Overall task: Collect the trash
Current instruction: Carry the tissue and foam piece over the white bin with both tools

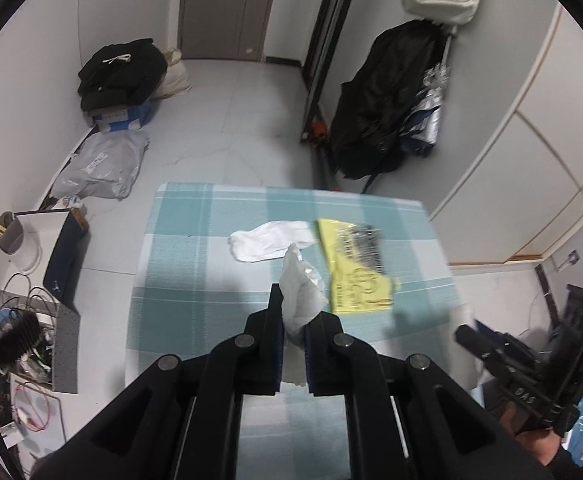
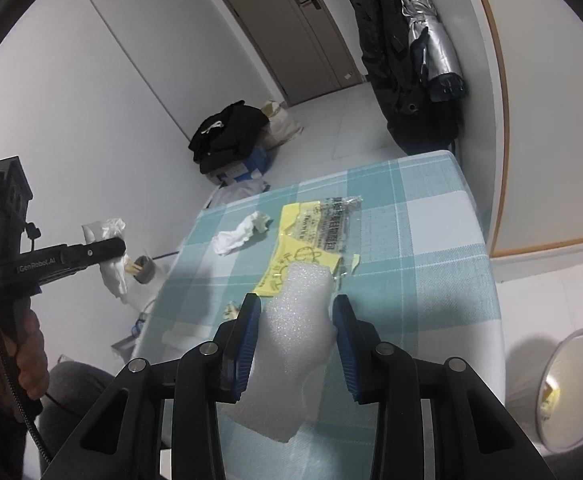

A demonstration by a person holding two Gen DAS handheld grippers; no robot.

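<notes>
My left gripper (image 1: 297, 312) is shut on a crumpled white tissue (image 1: 301, 292) and holds it above the teal plaid table (image 1: 195, 280). In the right wrist view that gripper (image 2: 117, 248) hangs left of the table with the tissue (image 2: 109, 232) in it. My right gripper (image 2: 296, 304) is shut on a white foam piece (image 2: 295, 328) over the table's near part. A yellow wrapper (image 2: 311, 248) and a crumpled white paper (image 2: 239, 236) lie on the cloth beyond. From the left wrist view the wrapper (image 1: 351, 268) and paper (image 1: 269, 240) lie just ahead.
A white bin (image 2: 571, 384) with a liner stands on the floor right of the table. A small scrap (image 2: 229, 310) lies near the table's left edge. Bags, a blue box (image 1: 125, 116) and a black coat (image 1: 387, 104) line the walls. Clutter and cables (image 1: 31, 320) fill the floor at left.
</notes>
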